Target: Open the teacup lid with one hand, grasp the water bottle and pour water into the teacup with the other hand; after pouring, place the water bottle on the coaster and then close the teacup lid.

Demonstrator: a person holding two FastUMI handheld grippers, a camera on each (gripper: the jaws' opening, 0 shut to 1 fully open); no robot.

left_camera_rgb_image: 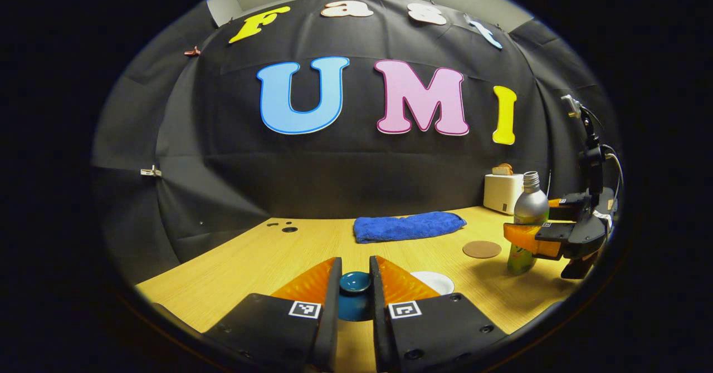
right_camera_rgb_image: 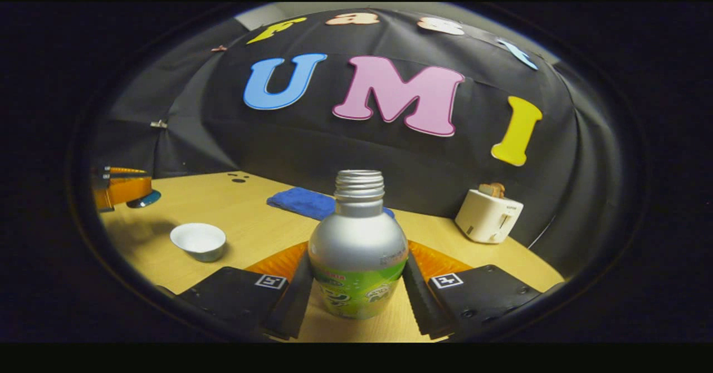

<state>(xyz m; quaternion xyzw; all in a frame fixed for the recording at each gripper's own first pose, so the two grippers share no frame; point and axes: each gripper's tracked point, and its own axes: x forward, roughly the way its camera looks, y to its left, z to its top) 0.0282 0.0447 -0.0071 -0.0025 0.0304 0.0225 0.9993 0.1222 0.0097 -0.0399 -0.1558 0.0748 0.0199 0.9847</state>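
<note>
My left gripper (left_camera_rgb_image: 355,270) is shut on the knob of the teal teacup lid (left_camera_rgb_image: 355,284), which it holds above the table. In the right gripper view the lid (right_camera_rgb_image: 143,199) hangs left of the white teacup (right_camera_rgb_image: 199,240), which stands open. Part of the teacup (left_camera_rgb_image: 434,281) peeks out beside my left gripper's right finger. My right gripper (right_camera_rgb_image: 357,259) has both fingers pressed on the sides of the silver-and-green water bottle (right_camera_rgb_image: 356,234), which has no cap. The bottle (left_camera_rgb_image: 529,200) stands upright just right of the round brown coaster (left_camera_rgb_image: 482,249).
A folded blue towel (left_camera_rgb_image: 409,226) lies at the back middle of the wooden table (left_camera_rgb_image: 267,256). A white toaster (right_camera_rgb_image: 488,214) with bread in it stands at the back right by the black cloth wall. Small holes (left_camera_rgb_image: 288,229) mark the table's far left.
</note>
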